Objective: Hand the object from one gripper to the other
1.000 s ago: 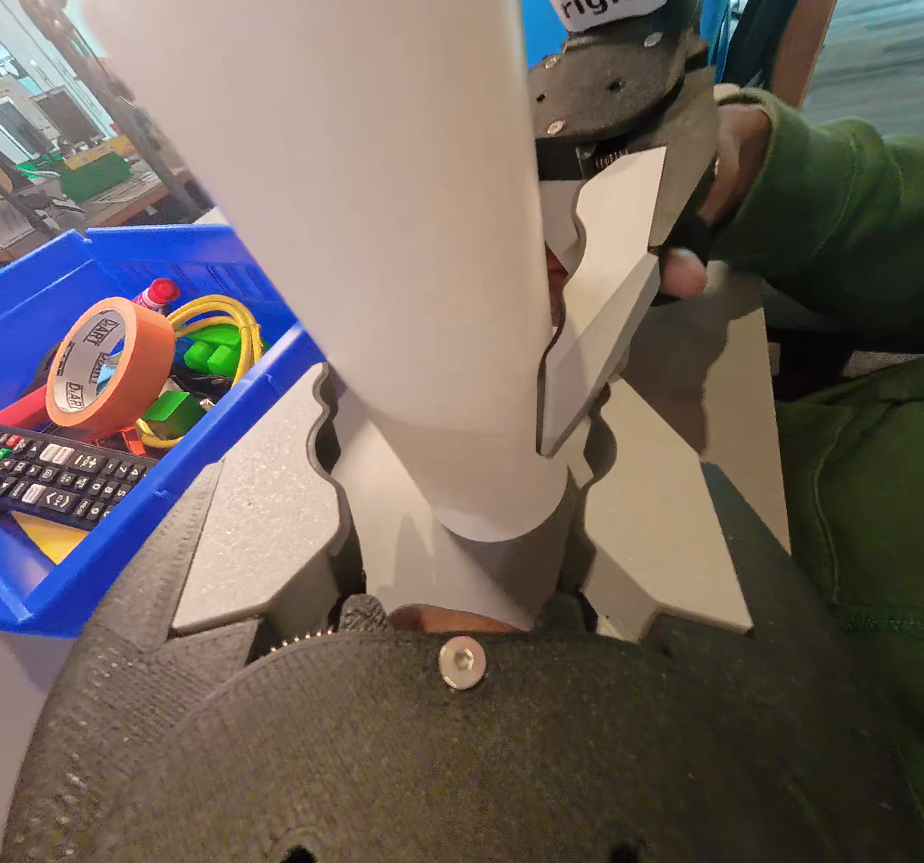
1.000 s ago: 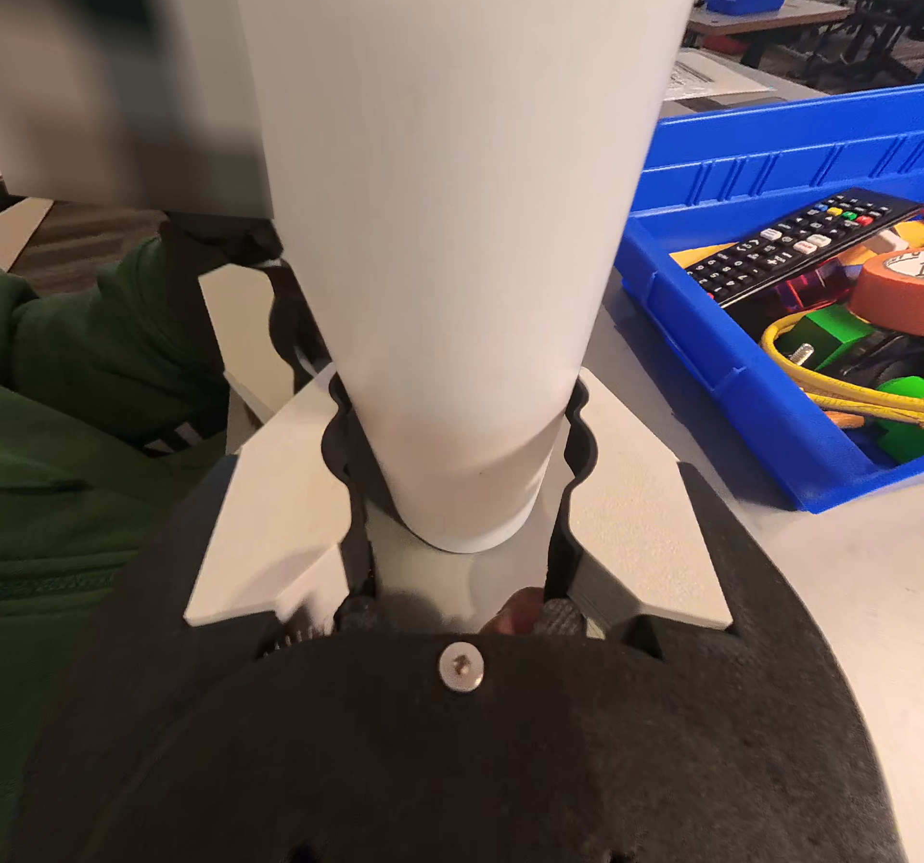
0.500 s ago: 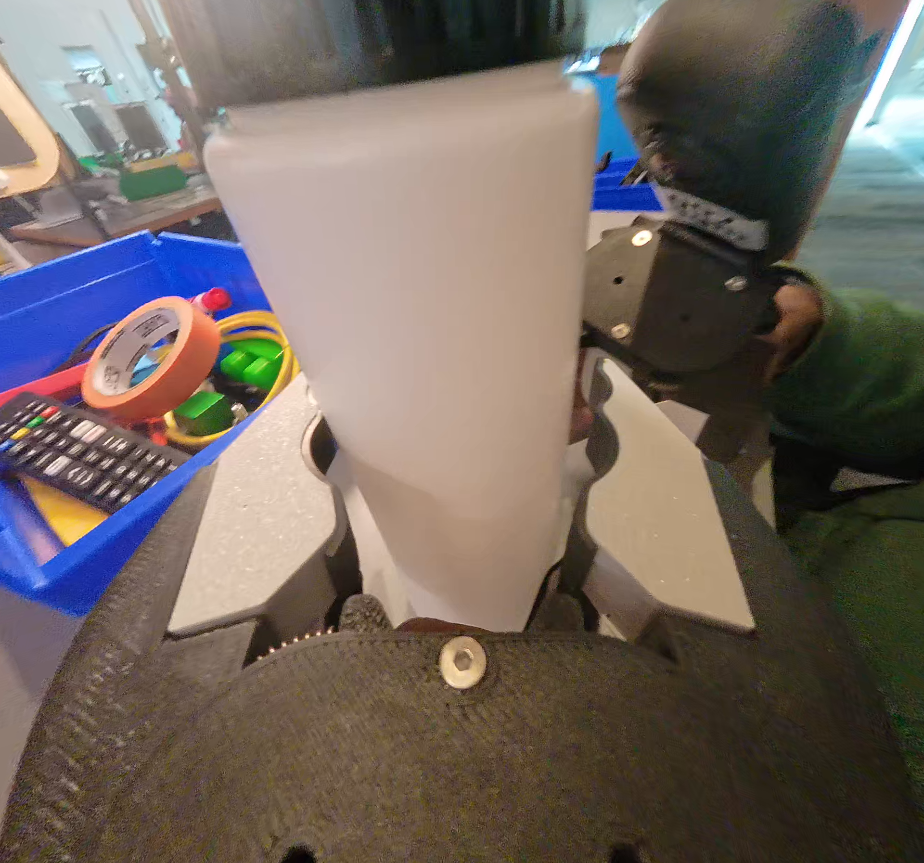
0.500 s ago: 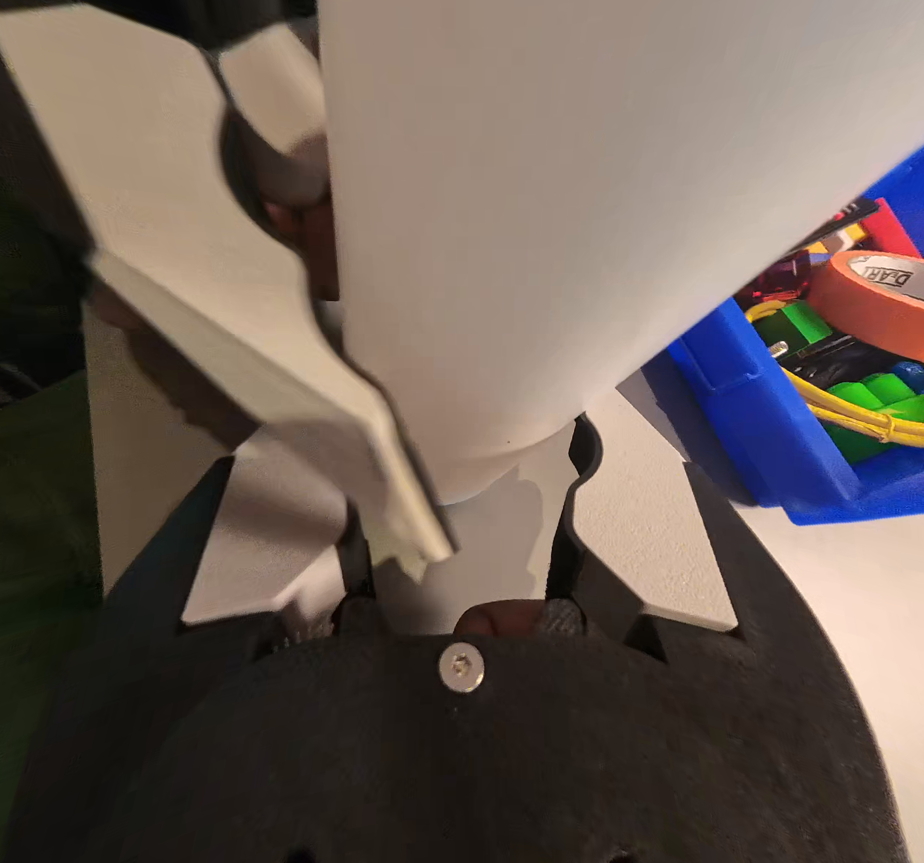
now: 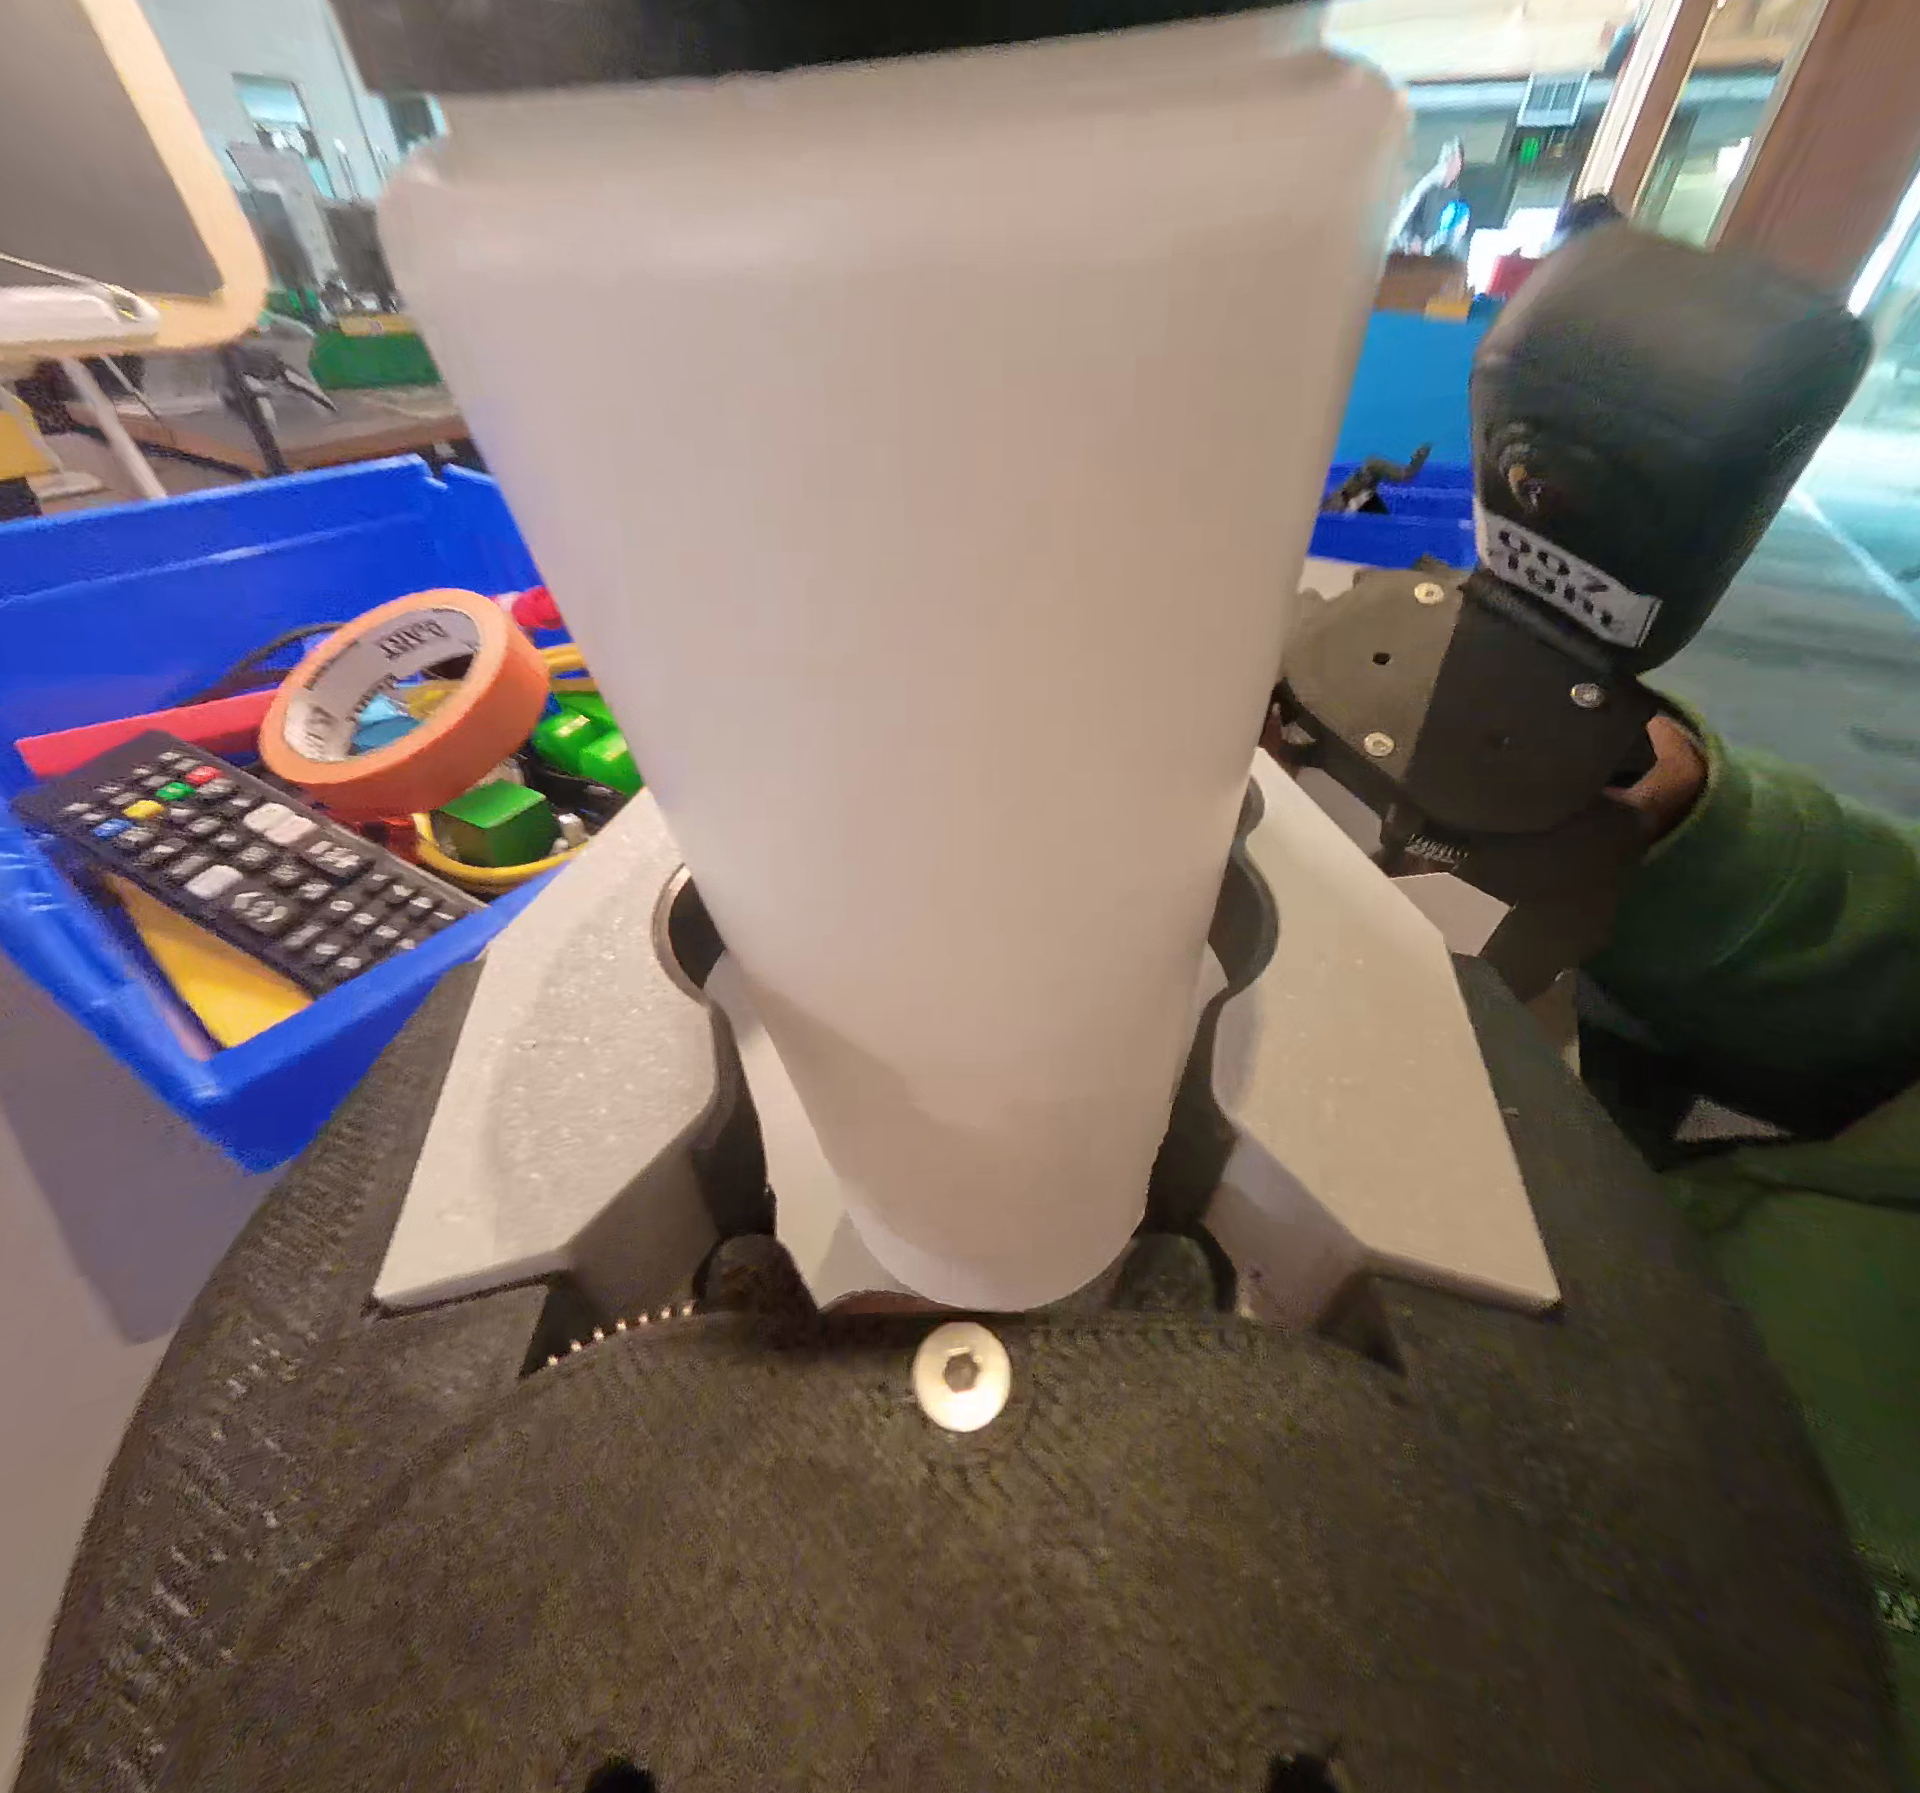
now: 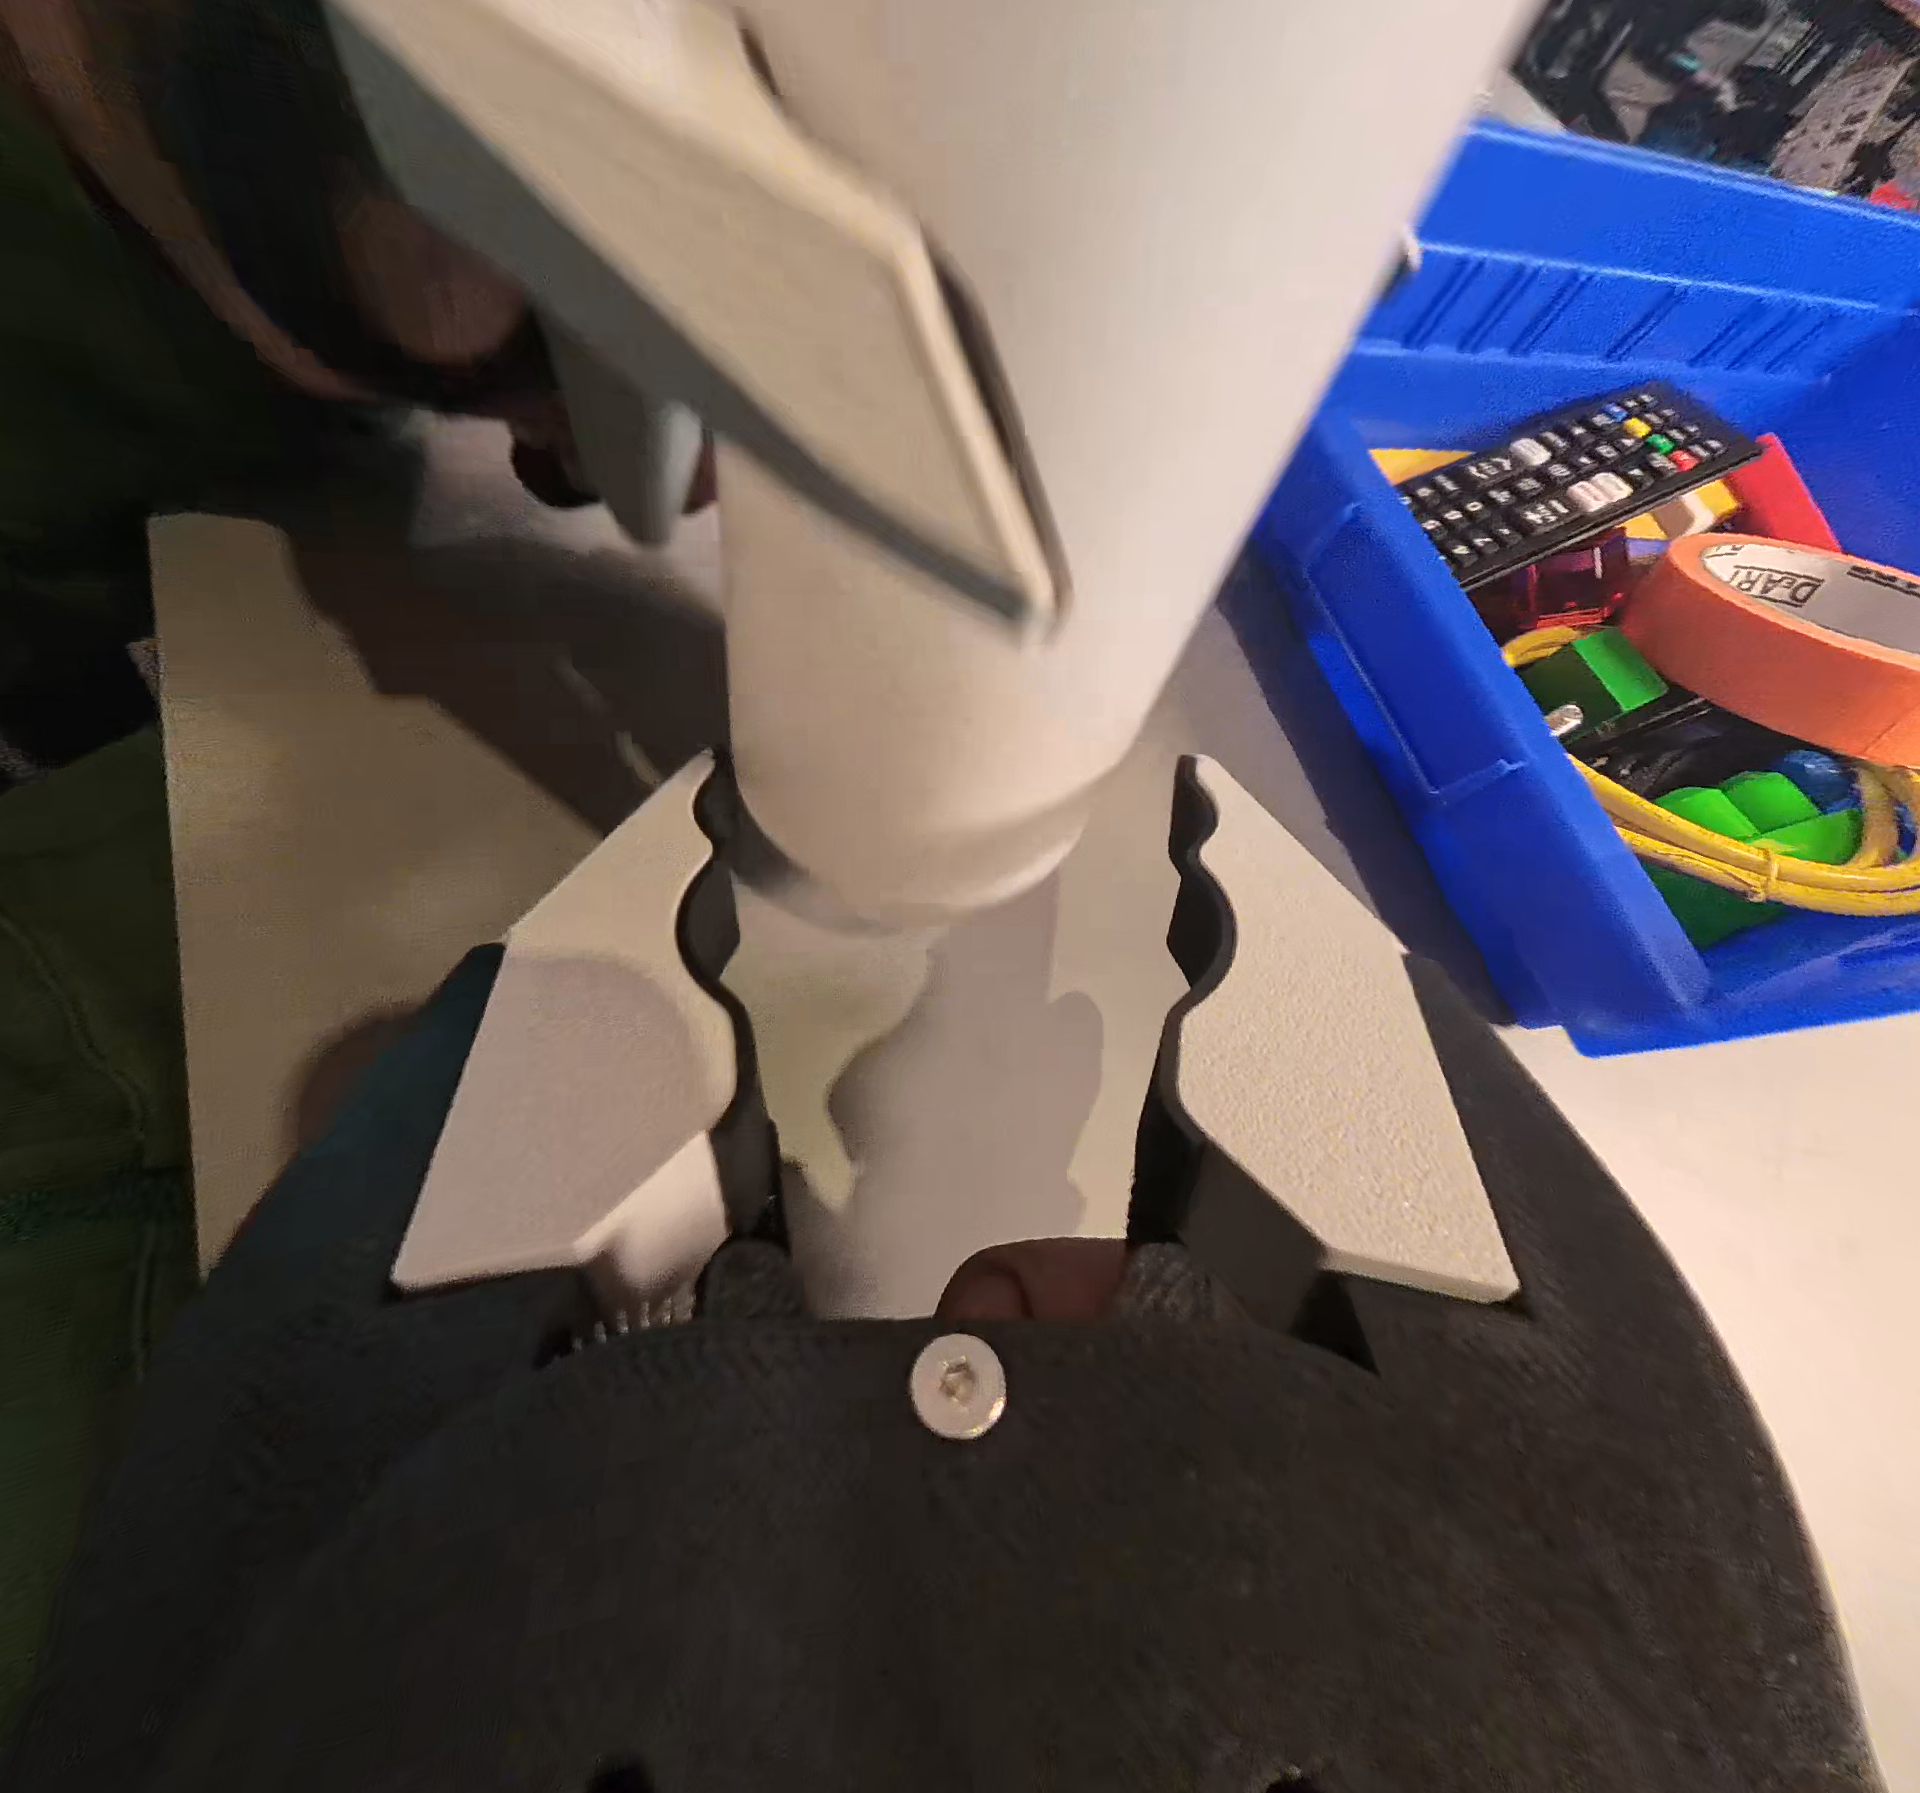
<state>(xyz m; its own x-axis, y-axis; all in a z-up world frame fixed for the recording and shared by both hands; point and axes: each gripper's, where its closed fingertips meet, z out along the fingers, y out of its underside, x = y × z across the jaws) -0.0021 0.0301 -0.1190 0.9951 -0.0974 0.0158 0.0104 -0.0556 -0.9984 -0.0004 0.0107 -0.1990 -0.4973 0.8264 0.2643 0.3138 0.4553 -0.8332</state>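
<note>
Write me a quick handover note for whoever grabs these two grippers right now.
Left gripper: shut on the white bottle, low on its body, black cap up.
Right gripper: open, fingers apart; only the bottle's bottom edge sits by the left one.
Blue bin of clutter stands on the table beside.
Done: bottle passed to the left.
Left: draw the right gripper clear.

Bottle [image 5: 914, 600] betw. left gripper [image 5: 961, 922] fingers; bin [image 5: 260, 1109] on table [image 6: 1662, 1224] to its left, remote [image 5: 239, 860] inside.
</note>
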